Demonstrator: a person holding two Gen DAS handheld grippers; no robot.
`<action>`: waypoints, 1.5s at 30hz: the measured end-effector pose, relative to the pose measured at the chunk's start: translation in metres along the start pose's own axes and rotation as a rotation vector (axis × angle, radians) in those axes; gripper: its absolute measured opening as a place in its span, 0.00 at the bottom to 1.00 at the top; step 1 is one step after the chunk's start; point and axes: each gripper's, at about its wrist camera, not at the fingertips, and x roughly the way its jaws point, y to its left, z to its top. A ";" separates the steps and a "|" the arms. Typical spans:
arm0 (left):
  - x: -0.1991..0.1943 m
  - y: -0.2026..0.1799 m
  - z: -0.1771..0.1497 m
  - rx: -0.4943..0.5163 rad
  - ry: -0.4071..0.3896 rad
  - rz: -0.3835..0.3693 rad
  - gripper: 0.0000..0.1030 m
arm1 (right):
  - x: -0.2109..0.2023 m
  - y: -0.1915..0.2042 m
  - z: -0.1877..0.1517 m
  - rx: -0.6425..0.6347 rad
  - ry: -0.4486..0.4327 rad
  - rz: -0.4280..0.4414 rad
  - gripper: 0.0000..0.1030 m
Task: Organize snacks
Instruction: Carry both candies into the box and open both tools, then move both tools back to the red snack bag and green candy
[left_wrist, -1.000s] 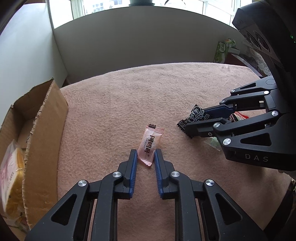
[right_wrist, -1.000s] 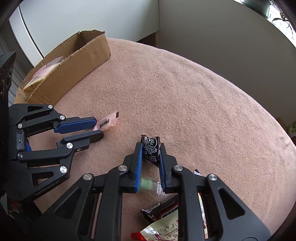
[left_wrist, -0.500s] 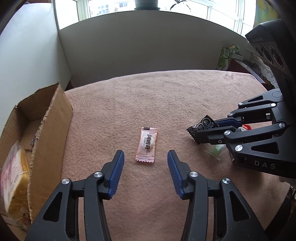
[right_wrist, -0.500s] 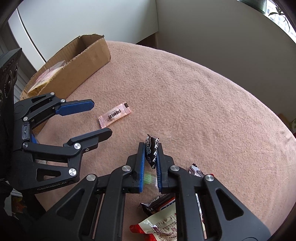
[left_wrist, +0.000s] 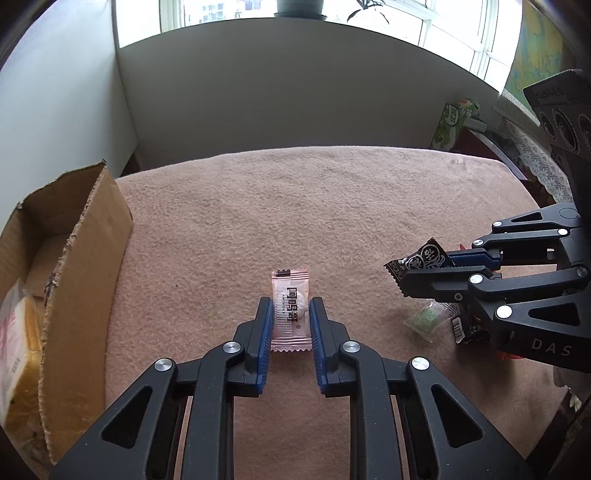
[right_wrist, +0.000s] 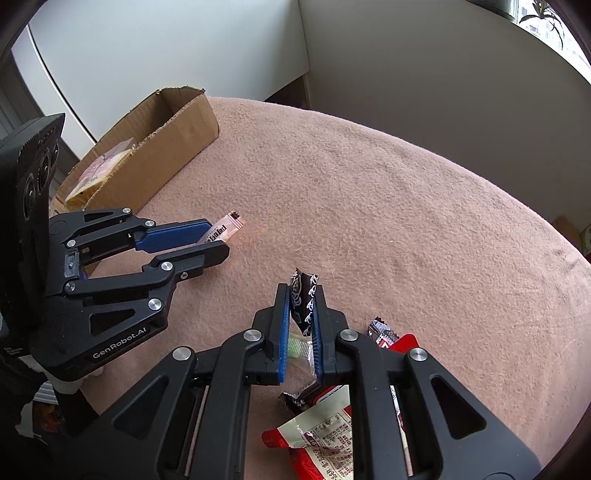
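In the cardboard box (left_wrist: 85, 280), a bagged bread pack (left_wrist: 18, 350)

Soft, even daylight comes from the window (left_wrist: 332, 22) at the far side, which is blown out to white. The pink cloth (left_wrist: 295, 206) is evenly lit, with only faint shadows beneath the snack wrappers. Both views are sharp at centre, strongly bowed by the fisheye, with dark vignetted corners.
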 end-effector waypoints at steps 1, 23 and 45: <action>-0.008 0.003 -0.001 -0.011 -0.012 -0.003 0.18 | -0.005 0.004 0.001 -0.003 -0.010 0.003 0.10; -0.123 0.134 -0.016 -0.207 -0.189 0.165 0.18 | -0.009 0.131 0.115 -0.065 -0.148 0.158 0.10; -0.116 0.180 -0.004 -0.292 -0.175 0.215 0.59 | 0.002 0.118 0.135 0.042 -0.169 0.126 0.87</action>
